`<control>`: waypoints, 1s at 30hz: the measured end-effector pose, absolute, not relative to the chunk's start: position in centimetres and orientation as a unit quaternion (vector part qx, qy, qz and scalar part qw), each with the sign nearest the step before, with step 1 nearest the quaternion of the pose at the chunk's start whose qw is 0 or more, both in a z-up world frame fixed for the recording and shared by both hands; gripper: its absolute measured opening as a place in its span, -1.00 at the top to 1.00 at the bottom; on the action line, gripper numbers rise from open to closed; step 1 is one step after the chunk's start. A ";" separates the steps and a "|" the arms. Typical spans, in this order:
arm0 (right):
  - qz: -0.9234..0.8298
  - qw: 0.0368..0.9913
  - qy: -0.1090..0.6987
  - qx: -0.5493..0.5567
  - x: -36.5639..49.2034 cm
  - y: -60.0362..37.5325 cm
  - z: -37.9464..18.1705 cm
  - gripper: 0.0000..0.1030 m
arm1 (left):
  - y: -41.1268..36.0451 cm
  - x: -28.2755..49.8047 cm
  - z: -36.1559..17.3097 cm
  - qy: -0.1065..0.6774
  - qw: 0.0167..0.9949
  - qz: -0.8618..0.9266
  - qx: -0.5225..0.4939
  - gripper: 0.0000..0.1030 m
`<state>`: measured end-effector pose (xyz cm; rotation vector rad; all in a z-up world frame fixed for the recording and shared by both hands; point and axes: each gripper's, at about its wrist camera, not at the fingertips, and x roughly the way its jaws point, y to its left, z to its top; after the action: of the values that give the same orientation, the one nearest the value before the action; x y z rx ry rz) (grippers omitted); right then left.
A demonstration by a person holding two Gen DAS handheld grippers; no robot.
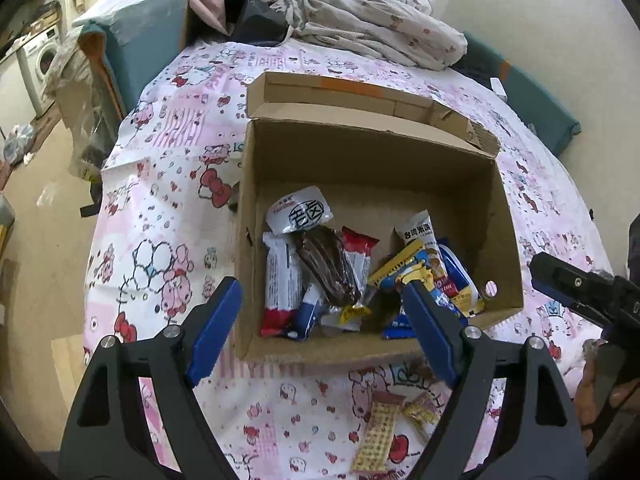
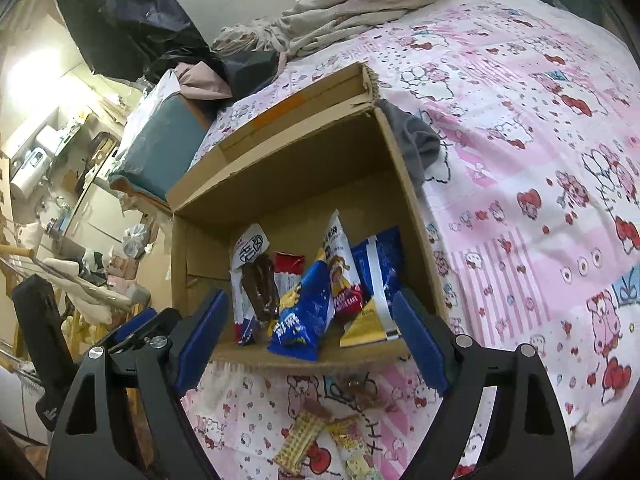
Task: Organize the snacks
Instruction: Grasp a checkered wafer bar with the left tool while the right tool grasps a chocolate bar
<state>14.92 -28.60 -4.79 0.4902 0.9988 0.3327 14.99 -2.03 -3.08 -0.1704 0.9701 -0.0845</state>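
Both the left gripper (image 1: 320, 312) and right gripper (image 2: 308, 328) hang with fingers wide apart, holding nothing, above the open brown cardboard box (image 1: 508, 216) collecting wrapped snacks (image 1: 320, 268); two yellow packets (image 1: 380, 432) wait near the bed's front edge

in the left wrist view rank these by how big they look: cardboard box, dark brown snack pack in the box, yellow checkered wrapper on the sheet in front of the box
1. cardboard box, by far the largest.
2. and 3. dark brown snack pack and yellow checkered wrapper: similar in apparent length. The wrapper lies nearer the camera, so I would not rank them.
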 end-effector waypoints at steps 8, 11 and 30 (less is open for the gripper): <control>0.153 0.826 0.483 0.246 12.6 -29.0 -5.0 -0.69 | -0.4 12.6 -3.6 0.490 0.864 -0.030 -0.116 -0.56; 0.157 0.820 0.490 0.253 11.6 -29.0 -5.3 -0.69 | 0.2 11.6 -4.7 0.512 0.847 -0.024 -0.143 -0.56; 0.101 0.745 0.588 0.298 8.4 -30.9 -10.7 -0.69 | -4.9 6.2 -10.7 0.624 0.771 -0.081 -0.098 -0.56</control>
<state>8.38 -30.90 -10.74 0.6532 1.2886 0.2207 6.16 -4.93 -10.71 -0.2130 1.3527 -0.1756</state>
